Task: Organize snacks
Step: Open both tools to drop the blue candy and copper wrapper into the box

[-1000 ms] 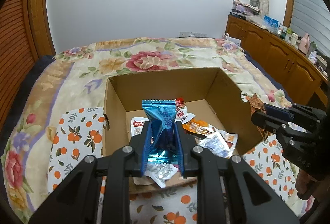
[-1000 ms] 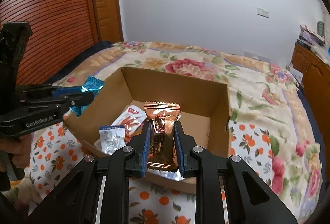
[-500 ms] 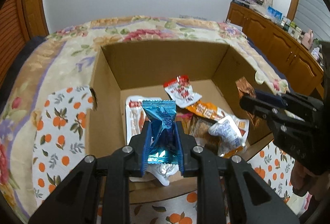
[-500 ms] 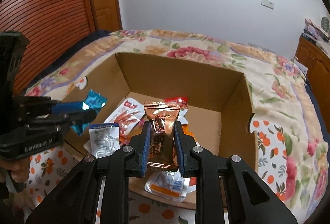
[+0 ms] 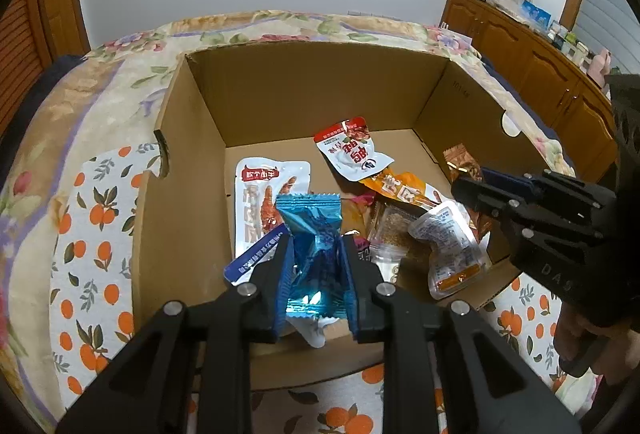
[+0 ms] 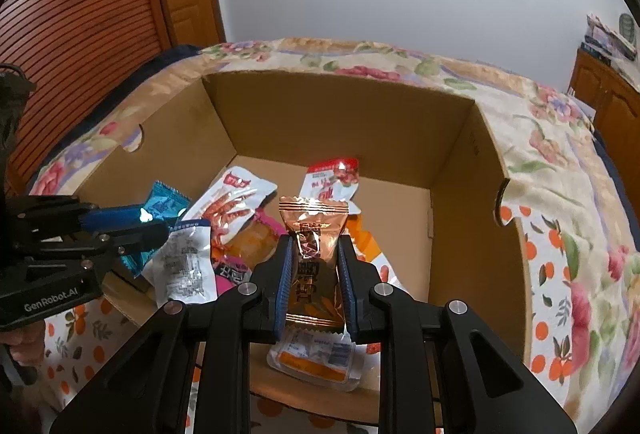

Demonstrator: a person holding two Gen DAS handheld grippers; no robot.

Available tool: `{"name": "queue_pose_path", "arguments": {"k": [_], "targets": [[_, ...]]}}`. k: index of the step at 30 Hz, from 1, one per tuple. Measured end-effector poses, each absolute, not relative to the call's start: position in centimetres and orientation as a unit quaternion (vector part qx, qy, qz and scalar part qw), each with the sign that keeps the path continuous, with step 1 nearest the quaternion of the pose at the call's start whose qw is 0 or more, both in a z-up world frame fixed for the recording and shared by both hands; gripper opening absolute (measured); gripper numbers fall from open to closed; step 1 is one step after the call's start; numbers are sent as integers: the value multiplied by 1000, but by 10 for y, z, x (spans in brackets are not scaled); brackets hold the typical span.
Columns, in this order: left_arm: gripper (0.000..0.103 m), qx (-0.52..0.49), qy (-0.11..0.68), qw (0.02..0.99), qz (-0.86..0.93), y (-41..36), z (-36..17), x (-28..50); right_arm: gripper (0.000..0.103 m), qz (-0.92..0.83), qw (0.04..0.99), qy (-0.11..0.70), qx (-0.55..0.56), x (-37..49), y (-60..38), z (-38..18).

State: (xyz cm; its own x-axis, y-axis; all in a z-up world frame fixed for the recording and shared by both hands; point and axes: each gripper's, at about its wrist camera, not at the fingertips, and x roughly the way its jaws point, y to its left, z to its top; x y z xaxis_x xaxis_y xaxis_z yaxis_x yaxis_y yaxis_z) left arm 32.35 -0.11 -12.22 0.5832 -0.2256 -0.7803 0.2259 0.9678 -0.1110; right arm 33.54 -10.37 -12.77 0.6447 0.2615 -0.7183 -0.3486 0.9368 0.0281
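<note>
An open cardboard box [image 5: 304, 90] [image 6: 328, 114] sits on a flowered bedspread, with several snack packets lying on its floor. My left gripper [image 5: 316, 246] is shut on a shiny blue packet [image 5: 314, 230], held upright over the box's near left part. My right gripper [image 6: 314, 246] is shut on a copper-orange packet [image 6: 314, 242], upright over the box's near edge. In the left wrist view the right gripper [image 5: 472, 186] reaches in from the right with the copper-orange packet [image 5: 460, 162]. The right wrist view shows the left gripper [image 6: 160, 224] with the blue packet [image 6: 162, 206] at the left.
Inside the box lie a white-and-red chicken-foot packet [image 5: 264, 202], a red-topped white packet [image 5: 352, 152], an orange packet [image 5: 404, 190] and a clear pouch [image 5: 448, 246]. A wooden cabinet [image 5: 540, 58] runs along the right wall. An orange-print cloth [image 5: 92, 234] lies under the box.
Both grippers have sunk toward the box with their packets still held. The box now fills more of both views and its floor shows more fully.
</note>
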Motion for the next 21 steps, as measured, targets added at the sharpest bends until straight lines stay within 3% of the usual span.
{"name": "queue_pose_path", "arguments": {"k": [5, 9, 11, 14, 21], "targets": [[22, -1, 439, 890, -125, 0, -122, 324, 22, 172, 903, 390, -48, 334, -105, -130], [31, -3, 439, 891, -116, 1, -123, 323, 44, 174, 903, 392, -38, 332, -108, -127], [31, -2, 438, 891, -116, 0, -122, 321, 44, 174, 905, 387, -37, 328, -110, -122], [40, 4, 429, 897, -110, -2, -116, 315, 45, 174, 907, 382, -37, 321, -112, -113], [41, 12, 404, 908, -107, -6, -90, 292, 48, 176, 913, 367, -35, 286, -122, -80]]}}
